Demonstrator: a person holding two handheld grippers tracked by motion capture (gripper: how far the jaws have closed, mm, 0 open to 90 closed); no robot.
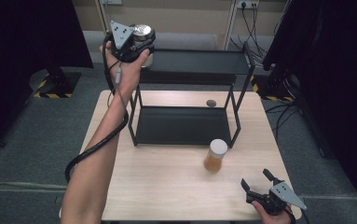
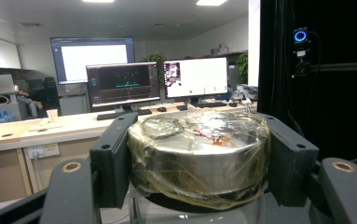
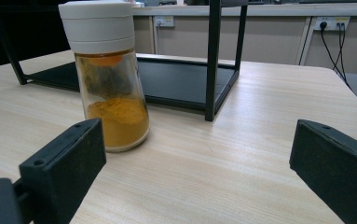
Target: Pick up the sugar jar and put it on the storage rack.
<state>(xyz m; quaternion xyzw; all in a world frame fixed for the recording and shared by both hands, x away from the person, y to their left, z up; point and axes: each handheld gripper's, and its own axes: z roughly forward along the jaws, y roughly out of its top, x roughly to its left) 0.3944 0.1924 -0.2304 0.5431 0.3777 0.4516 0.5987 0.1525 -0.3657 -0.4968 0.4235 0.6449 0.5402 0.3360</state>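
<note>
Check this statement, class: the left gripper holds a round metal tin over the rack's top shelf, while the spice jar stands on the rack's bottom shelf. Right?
Not quite. The spice jar stands on the table in front of the rack, as the high view shows. The left gripper does hold the round metal tin over the top shelf.

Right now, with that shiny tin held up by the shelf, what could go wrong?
1. The left tool clamps the tin over loose plastic wrap; it might slip in the grip.
2. The tin hangs at the top shelf's left end; set down too near the edge, it could tip off.
3. The spice jar stands close before the open right tool; a careless reach could topple it.
</note>
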